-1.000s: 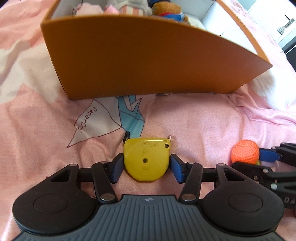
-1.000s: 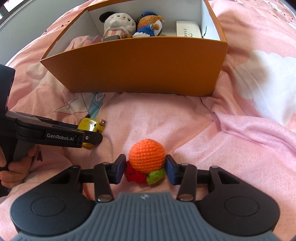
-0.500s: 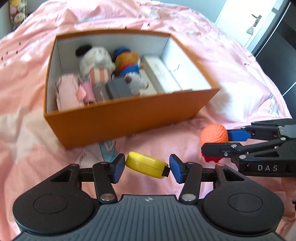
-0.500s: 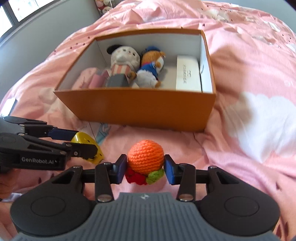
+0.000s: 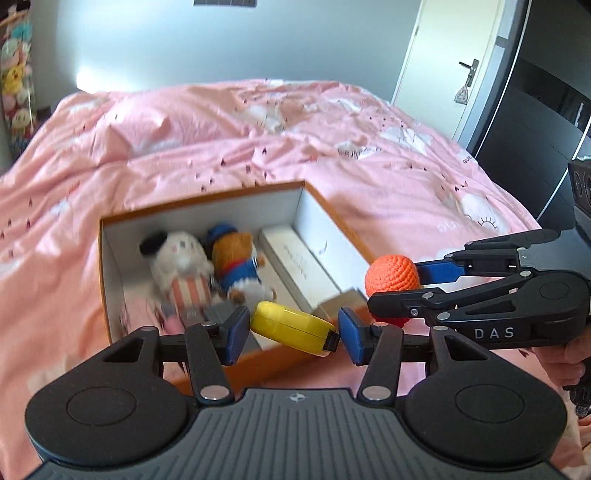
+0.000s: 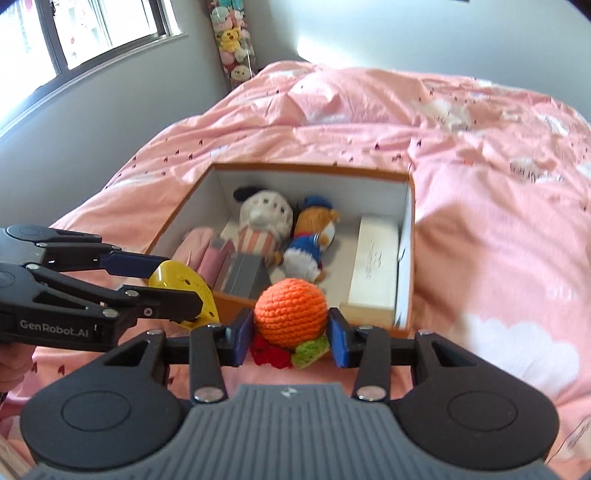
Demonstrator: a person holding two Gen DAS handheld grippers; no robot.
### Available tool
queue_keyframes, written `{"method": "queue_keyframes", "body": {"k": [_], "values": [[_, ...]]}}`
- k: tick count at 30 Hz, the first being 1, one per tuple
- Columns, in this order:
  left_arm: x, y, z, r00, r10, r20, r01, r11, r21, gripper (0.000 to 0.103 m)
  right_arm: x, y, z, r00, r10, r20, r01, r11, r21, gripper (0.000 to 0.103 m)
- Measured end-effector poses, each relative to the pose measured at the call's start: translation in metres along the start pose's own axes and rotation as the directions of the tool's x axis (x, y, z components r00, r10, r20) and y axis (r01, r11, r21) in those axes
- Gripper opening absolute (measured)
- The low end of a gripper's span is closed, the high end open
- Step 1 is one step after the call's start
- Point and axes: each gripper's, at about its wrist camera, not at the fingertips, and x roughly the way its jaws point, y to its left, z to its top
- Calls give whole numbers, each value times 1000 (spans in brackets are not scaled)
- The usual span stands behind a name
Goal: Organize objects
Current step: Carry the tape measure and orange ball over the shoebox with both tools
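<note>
My left gripper (image 5: pixel 293 334) is shut on a yellow tape measure (image 5: pixel 291 326) and holds it above the near wall of the orange box (image 5: pixel 207 194). My right gripper (image 6: pixel 290 334) is shut on an orange crocheted ball (image 6: pixel 290 312) with red and green trim, also over the near wall. The box (image 6: pixel 314 170) holds a white plush (image 6: pixel 264 214), a brown plush in blue (image 6: pixel 314 236), a white case (image 6: pixel 375 258), a grey block (image 6: pixel 245 275) and pink items (image 6: pixel 195 249). The left gripper (image 6: pixel 173 291) with the tape measure (image 6: pixel 181 282) shows in the right wrist view, the right gripper (image 5: pixel 399 291) with the ball (image 5: pixel 391 275) in the left.
The box sits on a pink bed cover (image 6: pixel 480 155) with wrinkles. A window (image 6: pixel 92 29) and a column of plush toys (image 6: pixel 234 44) are at the back left. A white door (image 5: pixel 454 66) and a dark wardrobe (image 5: pixel 535 122) stand to the right.
Both grippers have lifted their objects off the bed and risen well above it, coming forward over the near wall of the box. The views now look down into the box.
</note>
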Motion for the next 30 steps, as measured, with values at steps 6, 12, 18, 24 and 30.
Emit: {"method": "queue_keyframes", "body": {"k": [6,12,18,24,30], "values": [[24,3,24,1000,5,4,-5,993,117,60,21,-25,26,1000,-2,6,1,999,41,45],[69,8,35,997,-6,-76,24,971,236,60,59,-47,43,997,24,-67,-19,997,75,45],[104,7,33,984,-55,-170,106,945,310,60,97,-64,46,985,86,-153,-62,986,156,45],[130,9,24,964,-43,-264,135,929,343,60,118,-74,45,973,122,-196,-82,976,201,45],[143,10,16,948,-22,-319,138,928,347,60,133,-73,44,966,129,-226,-85,977,198,45]]}}
